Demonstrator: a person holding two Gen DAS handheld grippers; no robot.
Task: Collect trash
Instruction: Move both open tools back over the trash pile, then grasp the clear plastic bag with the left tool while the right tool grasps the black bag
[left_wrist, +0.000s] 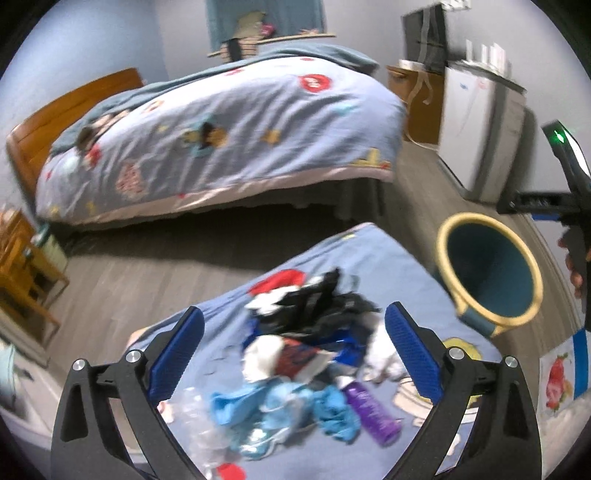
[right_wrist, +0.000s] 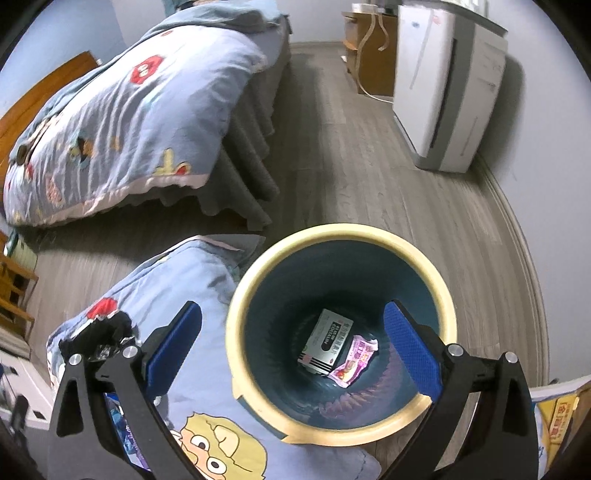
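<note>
We look out over a far bed (left_wrist: 221, 140) under a pale blue cartoon quilt, with a white cabinet (left_wrist: 480, 129) against the wall to its right and grey wood floor (right_wrist: 351, 166) between. Nearer to us lies a second blue quilt (left_wrist: 388, 266), and just beside its right edge stands the trash bin (right_wrist: 236, 332), dark teal inside with a cream rim, upright on the floor. In the bottom of the bin lie a grey-and-white box (right_wrist: 327, 336) and, touching its right side, a pink wrapper (right_wrist: 354, 360). On the near quilt sits the trash pile (left_wrist: 306, 350): black and white crumpled pieces at the far side, blue crumpled material (left_wrist: 288, 410) nearer, a purple bottle (left_wrist: 373, 413) lying on its side at the right, and clear plastic (left_wrist: 195, 410) at the left, all blurred. Our left gripper (left_wrist: 294, 354) tilts down over this pile, its blue pads spread as wide as they go, with nothing between them pressed or lifted. Our right gripper (right_wrist: 293, 349) points steeply down above the bin mouth, likewise fully spread and empty; the left pad hangs over the quilt, the right pad over the bin's interior. In the left wrist view the right gripper's black body shows at the far right edge, held in a hand (left_wrist: 574, 266).
</note>
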